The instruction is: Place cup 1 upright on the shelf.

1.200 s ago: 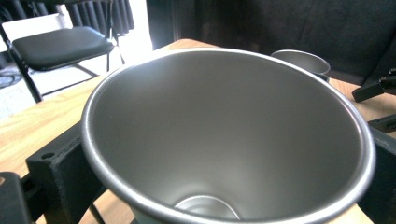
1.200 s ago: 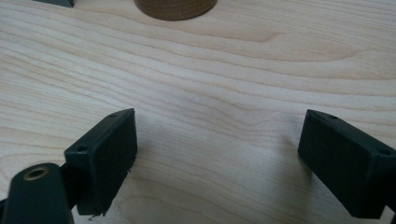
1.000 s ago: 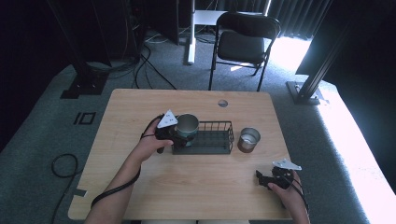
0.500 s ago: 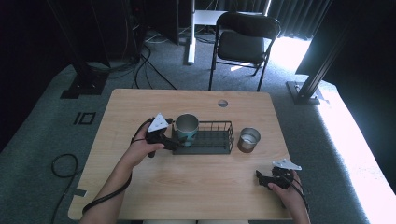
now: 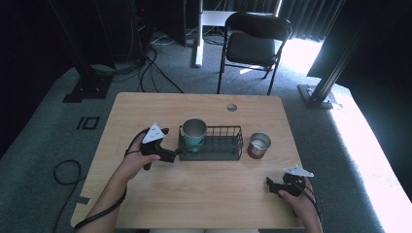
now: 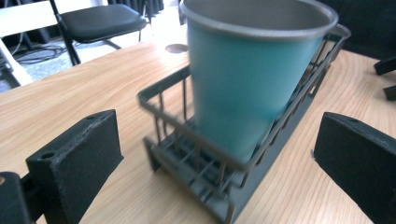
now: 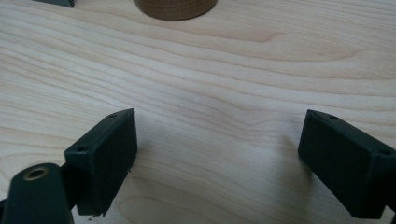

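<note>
Two grippers: held one in each hand over a pale wooden worktop [image 5: 204, 194].
Left gripper [image 5: 177, 153]: seen in the high view just left of the wire rack; fingers [image 6: 74, 163] released and spread wide, nothing held between them.
Teal cup [image 5: 194, 134]: metal-rimmed, stood upright in the left end of the rack; framed between the spread fingers in the left gripper view, apart from both.
Wire rack [image 5: 221, 145]: dark, rectangular, set mid-worktop; right portion left bare.
Right gripper [image 5: 270, 185]: rested near the front right corner of the worktop; fingers [image 7: 105, 154] released, bare wood seen between them.
Small metal cup [image 5: 258, 144]: brown-sided, placed just right of the rack, well apart from the right gripper.
Folding chair [image 5: 252, 43]: black, stood beyond the far edge of the worktop.
</note>
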Demonstrator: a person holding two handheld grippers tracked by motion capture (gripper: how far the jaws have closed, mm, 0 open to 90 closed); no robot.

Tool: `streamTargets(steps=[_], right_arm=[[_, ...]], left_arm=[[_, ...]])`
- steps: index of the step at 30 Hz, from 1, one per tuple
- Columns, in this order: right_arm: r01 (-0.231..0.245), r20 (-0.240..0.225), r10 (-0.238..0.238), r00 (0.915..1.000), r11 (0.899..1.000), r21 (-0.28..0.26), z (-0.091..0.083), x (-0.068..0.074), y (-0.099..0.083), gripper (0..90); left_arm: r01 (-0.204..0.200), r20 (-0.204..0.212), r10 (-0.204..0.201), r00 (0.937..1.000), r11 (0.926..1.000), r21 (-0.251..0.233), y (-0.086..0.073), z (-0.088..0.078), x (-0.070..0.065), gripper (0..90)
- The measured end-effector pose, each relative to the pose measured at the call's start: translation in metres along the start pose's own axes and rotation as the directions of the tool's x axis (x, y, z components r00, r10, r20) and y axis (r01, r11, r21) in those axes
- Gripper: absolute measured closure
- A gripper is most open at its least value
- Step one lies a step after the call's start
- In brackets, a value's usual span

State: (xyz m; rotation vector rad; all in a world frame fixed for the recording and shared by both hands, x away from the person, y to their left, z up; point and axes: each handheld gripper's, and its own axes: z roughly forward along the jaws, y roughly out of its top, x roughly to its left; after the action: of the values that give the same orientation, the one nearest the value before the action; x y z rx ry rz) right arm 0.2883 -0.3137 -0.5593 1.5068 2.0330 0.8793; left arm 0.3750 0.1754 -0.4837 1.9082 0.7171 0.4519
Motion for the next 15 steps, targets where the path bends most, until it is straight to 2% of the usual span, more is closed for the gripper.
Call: streamTargets(steps=[9,15], right_arm=[[0.000,0.000,0.000,1.0000,1.000,0.000,0.000,0.000,0.000,11.2],[0.000,0.000,0.000,1.0000,1.000,0.000,0.000,0.000,0.000,11.2]], left_arm=[[0.037,-0.045,-0.036,0.9983,0.9992,0.017,-0.018,-0.019,0.009,1.5],[0.102,-0.079,-0.100,0.9919,0.9945,0.024,-0.034,-0.027,0.014,1.5]])
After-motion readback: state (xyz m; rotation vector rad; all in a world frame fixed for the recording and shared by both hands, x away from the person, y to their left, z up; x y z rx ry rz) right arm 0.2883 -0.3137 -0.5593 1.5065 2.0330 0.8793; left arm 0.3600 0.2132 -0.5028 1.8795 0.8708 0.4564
